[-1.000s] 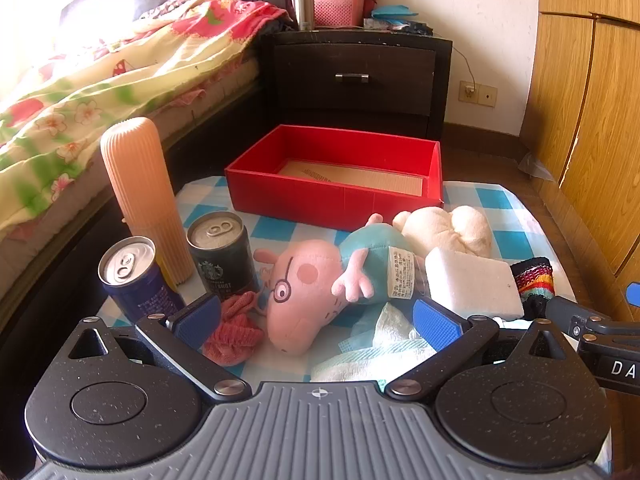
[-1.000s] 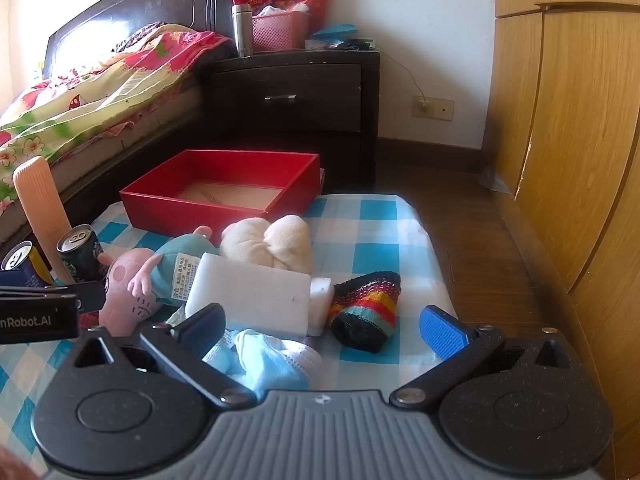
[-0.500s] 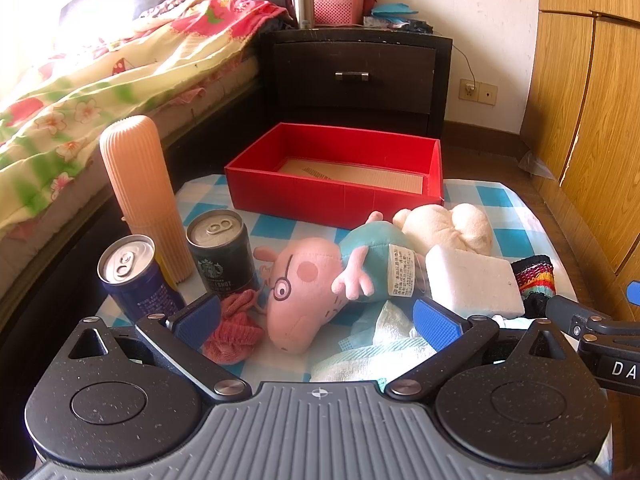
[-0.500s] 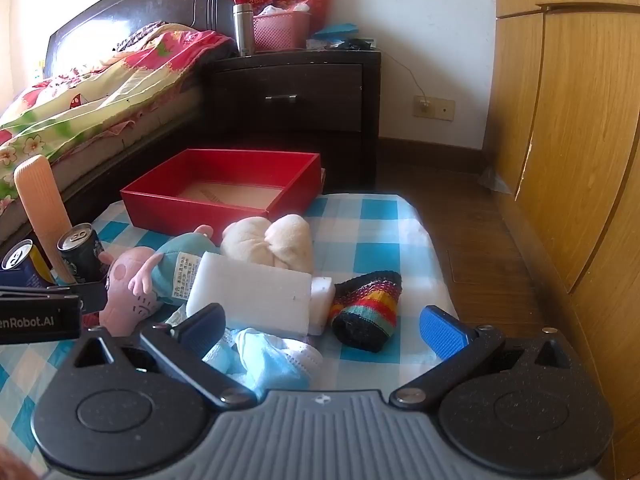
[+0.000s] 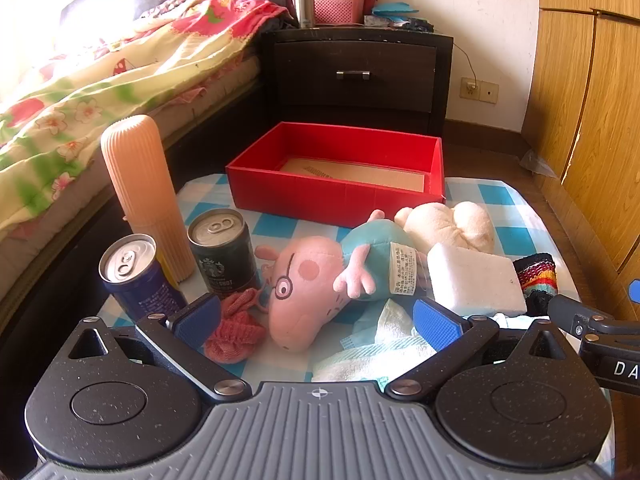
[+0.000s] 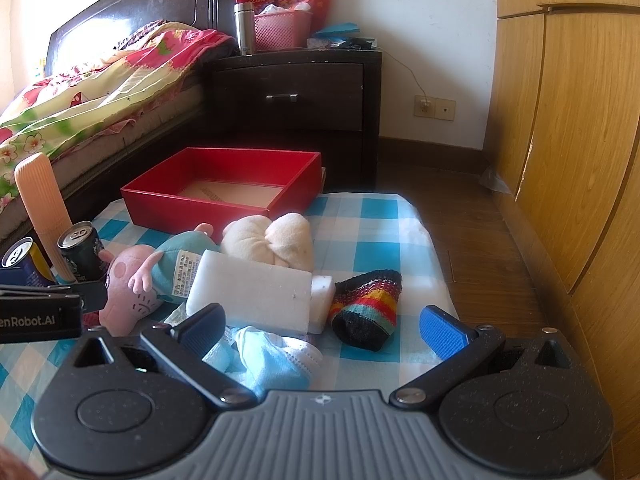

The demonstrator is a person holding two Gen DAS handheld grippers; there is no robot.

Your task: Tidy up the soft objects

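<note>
A pink pig plush (image 5: 308,284) (image 6: 132,280) lies on the blue checked cloth (image 6: 372,220), next to a cream plush (image 5: 448,224) (image 6: 272,240) and a white sponge block (image 5: 474,280) (image 6: 252,292). A pink knitted piece (image 5: 234,330), a pale towel (image 5: 380,348) (image 6: 272,356) and a rainbow striped sock (image 6: 368,308) (image 5: 536,276) lie near the front. An empty red box (image 5: 340,176) (image 6: 224,188) stands behind them. My left gripper (image 5: 316,320) hovers open just before the pig. My right gripper (image 6: 322,328) is open over the towel and sock.
Two drink cans (image 5: 222,248) (image 5: 132,272) and a tall peach ribbed container (image 5: 140,196) stand at the left. A bed (image 5: 100,72) runs along the left, a dark nightstand (image 5: 356,76) is behind, and wooden wardrobe doors (image 6: 568,120) stand to the right.
</note>
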